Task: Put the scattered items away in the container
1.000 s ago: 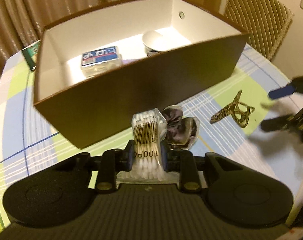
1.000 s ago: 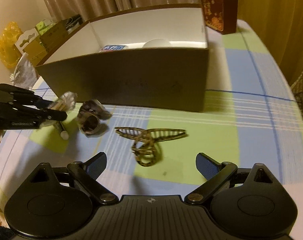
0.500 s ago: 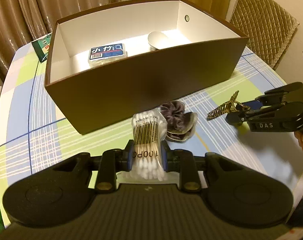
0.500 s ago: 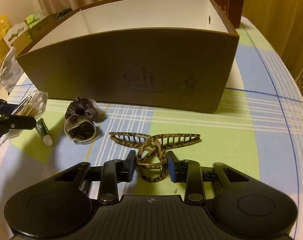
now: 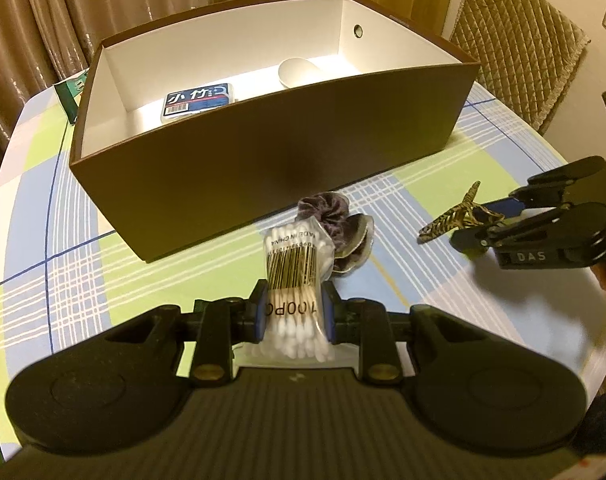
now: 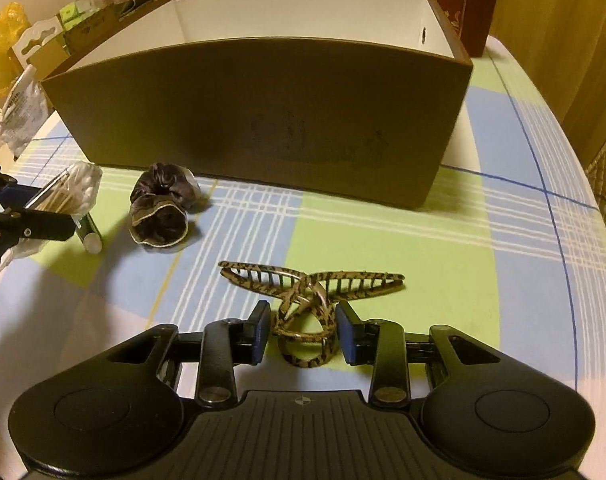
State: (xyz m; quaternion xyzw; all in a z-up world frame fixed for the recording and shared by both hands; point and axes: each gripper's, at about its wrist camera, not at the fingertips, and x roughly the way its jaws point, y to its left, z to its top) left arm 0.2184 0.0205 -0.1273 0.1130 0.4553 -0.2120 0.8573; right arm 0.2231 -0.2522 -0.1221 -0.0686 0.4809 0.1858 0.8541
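Right wrist view: right gripper (image 6: 303,330) has just been closing on the tortoiseshell plastic claw hair clip (image 6: 309,300), pads barely touching its rounded handle, so it may slip; left gripper (image 5: 294,312) pinches the clear cotton-swab pack (image 5: 295,276).

The checked tablecloth (image 6: 403,240) carries a brown box (image 6: 263,120), scrunchie (image 6: 163,208) and hair claw (image 6: 311,292).
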